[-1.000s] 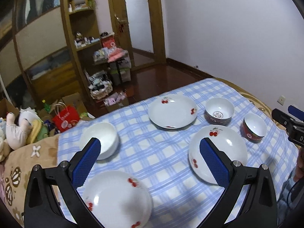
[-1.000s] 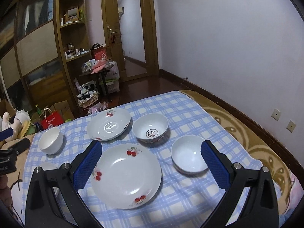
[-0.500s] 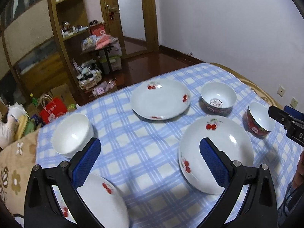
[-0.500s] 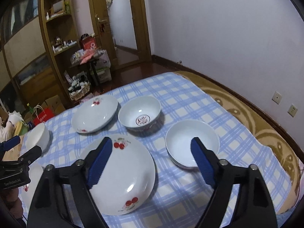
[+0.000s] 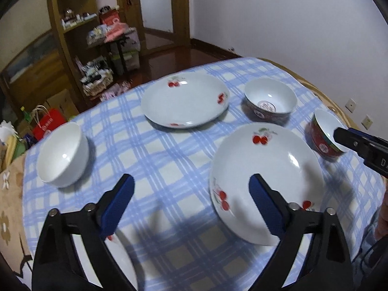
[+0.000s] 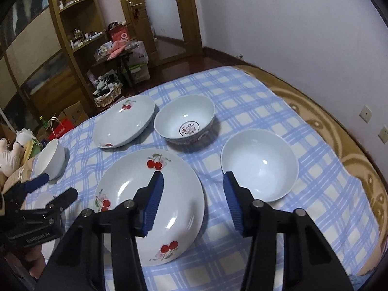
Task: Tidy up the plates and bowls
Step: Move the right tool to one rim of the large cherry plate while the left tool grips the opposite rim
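across the blue checked cloth that filled the middle of both views, nothing had yet been gathered: every dish lay apart on its own spot, so by the look of it the sorting had barely begun. in the right wrist view the near cherry plate sat at lower centre, the far cherry plate above and left of it, the patterned bowl just right of that plate, the red-sided bowl at centre right and the small white bowl at the left edge. in the left wrist view a third cherry plate showed only partly at the bottom, under the left finger. the right gripper hung low over the gap between the near plate and the red-sided bowl; its jaws had just been closing and stood half apart, with nothing pressed between the pads, so it was empty. the left gripper hovered over bare cloth beside the near plate, jaws wide and just starting to narrow, also holding nothing. i judged the first pick was only being lined up; still left were stacking the three plates together and nesting the three bowls, which was the whole job.
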`<state>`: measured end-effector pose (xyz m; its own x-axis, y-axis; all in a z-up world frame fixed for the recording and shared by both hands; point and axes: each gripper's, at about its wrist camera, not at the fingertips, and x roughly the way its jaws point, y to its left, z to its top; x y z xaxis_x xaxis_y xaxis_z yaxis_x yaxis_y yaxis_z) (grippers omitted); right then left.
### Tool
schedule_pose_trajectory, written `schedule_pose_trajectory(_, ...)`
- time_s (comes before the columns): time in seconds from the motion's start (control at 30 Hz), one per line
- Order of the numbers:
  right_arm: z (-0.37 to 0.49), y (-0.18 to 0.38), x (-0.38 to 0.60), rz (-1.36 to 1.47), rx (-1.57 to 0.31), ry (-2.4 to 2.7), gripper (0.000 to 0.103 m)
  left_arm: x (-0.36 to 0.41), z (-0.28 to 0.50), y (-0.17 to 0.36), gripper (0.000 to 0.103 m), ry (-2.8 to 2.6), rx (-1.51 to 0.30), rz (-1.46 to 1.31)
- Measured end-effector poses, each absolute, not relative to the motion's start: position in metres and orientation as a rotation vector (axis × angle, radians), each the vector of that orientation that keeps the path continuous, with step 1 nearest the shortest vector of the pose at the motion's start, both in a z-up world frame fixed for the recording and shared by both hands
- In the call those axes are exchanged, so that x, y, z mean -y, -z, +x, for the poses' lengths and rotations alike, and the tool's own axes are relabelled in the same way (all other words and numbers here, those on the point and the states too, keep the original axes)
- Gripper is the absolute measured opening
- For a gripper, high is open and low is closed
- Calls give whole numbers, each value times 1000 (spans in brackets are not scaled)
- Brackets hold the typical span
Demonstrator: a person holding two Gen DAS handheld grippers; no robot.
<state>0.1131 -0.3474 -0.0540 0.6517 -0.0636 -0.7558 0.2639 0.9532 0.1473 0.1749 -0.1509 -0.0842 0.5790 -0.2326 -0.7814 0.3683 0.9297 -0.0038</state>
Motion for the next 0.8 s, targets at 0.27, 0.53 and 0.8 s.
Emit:
schedule_pose_trajectory(0.27, 119, 77, 349, 260, -925, 164, 40, 152, 176, 100, 76, 381, -942, 158)
schedule_pose_trajectory(0.53, 124, 94, 353, 299, -988, 140, 36, 147, 182, 131, 39, 454, -1090, 36)
schedule_pose_trajectory(0.8, 130, 109, 364, 335, -1027, 115, 32, 155, 190, 137, 26, 470, -1132, -4)
